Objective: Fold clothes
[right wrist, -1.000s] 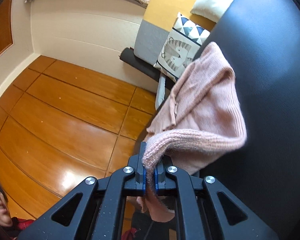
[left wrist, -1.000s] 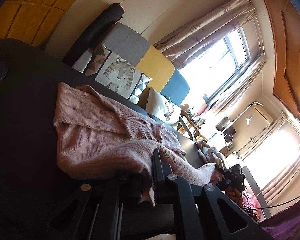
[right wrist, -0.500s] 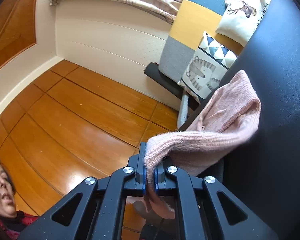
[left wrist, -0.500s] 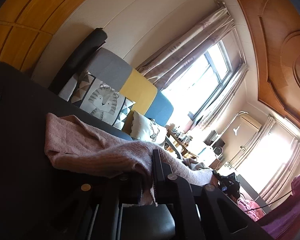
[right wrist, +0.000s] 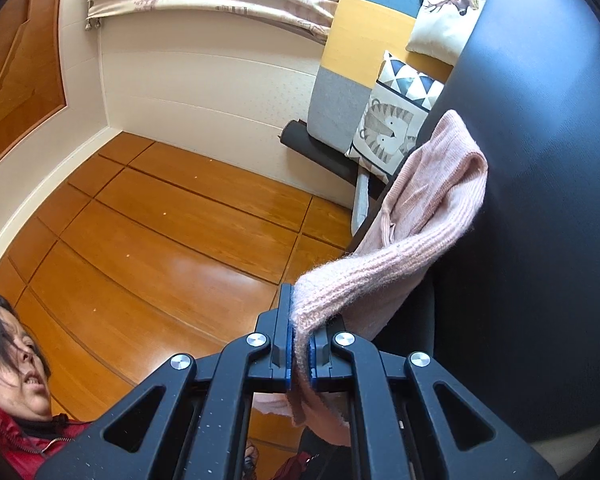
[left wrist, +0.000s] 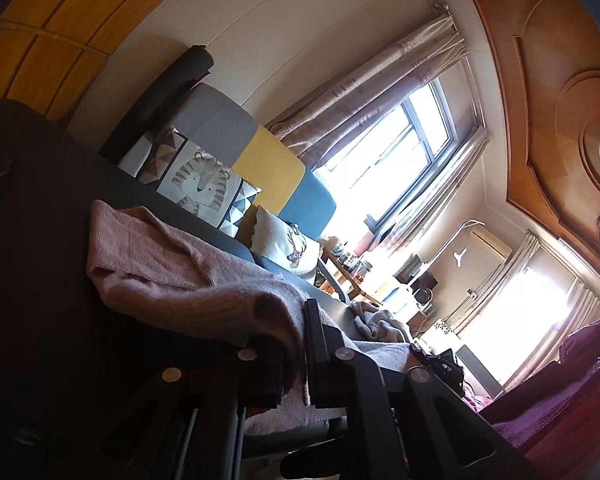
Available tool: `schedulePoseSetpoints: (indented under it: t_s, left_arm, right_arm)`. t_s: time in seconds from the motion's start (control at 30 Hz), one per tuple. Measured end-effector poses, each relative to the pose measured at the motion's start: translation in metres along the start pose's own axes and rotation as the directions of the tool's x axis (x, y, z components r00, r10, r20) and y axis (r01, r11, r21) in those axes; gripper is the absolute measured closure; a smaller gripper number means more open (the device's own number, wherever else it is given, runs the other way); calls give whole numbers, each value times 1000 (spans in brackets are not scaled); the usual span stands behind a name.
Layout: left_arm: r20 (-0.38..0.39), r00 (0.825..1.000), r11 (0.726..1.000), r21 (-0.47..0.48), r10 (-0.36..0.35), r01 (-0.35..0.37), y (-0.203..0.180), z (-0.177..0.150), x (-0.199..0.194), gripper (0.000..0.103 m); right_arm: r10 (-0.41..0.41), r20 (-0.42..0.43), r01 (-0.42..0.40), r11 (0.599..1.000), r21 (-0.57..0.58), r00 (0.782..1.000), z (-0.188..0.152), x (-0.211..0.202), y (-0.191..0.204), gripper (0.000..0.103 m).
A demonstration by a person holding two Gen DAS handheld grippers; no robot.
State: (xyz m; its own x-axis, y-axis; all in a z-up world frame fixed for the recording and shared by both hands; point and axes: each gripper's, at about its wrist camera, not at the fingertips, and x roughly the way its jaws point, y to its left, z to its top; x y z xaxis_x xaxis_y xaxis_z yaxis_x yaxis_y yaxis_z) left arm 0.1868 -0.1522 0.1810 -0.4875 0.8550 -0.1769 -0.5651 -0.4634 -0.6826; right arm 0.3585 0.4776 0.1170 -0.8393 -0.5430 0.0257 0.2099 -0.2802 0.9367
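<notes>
On the dark surface (left wrist: 40, 280) lies a pink sweater (left wrist: 172, 264), its far part resting flat and its near edge lifted clear. Left gripper (left wrist: 296, 356) is clamped nearly shut on one ribbed corner of that edge; right gripper (right wrist: 299, 356) is likewise pinched nearly shut on the other corner, with a short tail of knit hanging below its jaws. Between the two grips the fabric sags in a soft roll rather than a taut line.

Risks, as judged: the knit is thick and stretchy, so a pull that is uneven between the two hands would skew the fold and leave one side longer. The grips hold only a narrow bite of hem; a sharp tug could draw the ribbing out of the jaws. In the right wrist view the sweater sits near the surface edge, with the wooden floor (right wrist: 172, 248) beyond, so dragging it that way could spill it off. A second, pale garment (left wrist: 380, 322) lies further along the surface, well apart, and should not interfere.

Containers: none can be made out in either view.
</notes>
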Motion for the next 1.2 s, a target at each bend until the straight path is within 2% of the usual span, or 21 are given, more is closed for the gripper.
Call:
schedulePoseSetpoints:
  t_s: [0.1,0.23,0.43,0.77,1.03,1.2]
  left_arm:
    - [-2,1000,1000,-22,-11,11,4,-1,-6,96]
    - [-26,999,997,-79,-17,15,22,5,7,96]
    - [-82,997,980,-196,-8,-9,71,35,66,96]
    - [-205,977,955,-275,56,-112,139,65,159,95]
    - [-202,978,911,-392,51,-128,179,82,193,95]
    - [-231,971,907,-395,54,-145,192,94,217,95]
  right_arm:
    - [3,-13,-3,1000,6,1000,-6,-4,3,98]
    - [-7,-16,8,999,46,1000,3,6,-9,98]
    - [-44,-14,46,979,197,999,41,53,-49,98]
    - [-125,2,115,921,373,992,93,118,-103,98]
    - [-170,-27,167,903,396,985,118,147,-116,98]
    - [-219,-41,216,889,404,975,133,168,-129,97]
